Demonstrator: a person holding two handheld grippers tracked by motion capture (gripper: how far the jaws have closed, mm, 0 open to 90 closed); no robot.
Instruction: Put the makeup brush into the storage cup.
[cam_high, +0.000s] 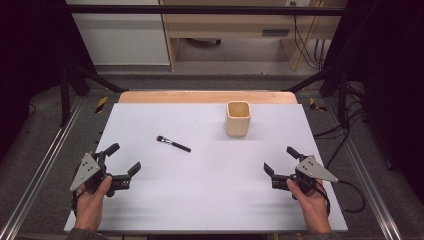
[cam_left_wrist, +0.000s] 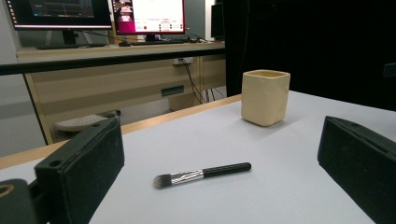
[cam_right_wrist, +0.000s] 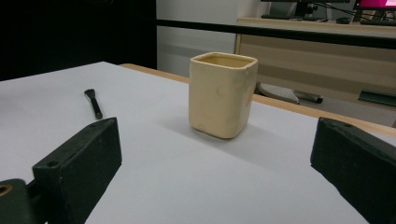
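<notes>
Both jaws gaped wide and empty: left hand-held gripper (cam_high: 121, 162), right hand-held gripper (cam_high: 280, 161). The brush (cam_high: 173, 143) lay flat mid-counter (cam_high: 210, 200), well apart from the cup (cam_high: 238, 119). A pinch on that thin handle could well slip or roll it, and a careless reach could tip the cup.

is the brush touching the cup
Apart. The high view shows bare table between the makeup brush and the beige cup.

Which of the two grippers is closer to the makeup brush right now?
The left gripper: the makeup brush lies left of centre, just ahead of its fingers. The right gripper sits across the table, nearer the cream cup.
</notes>
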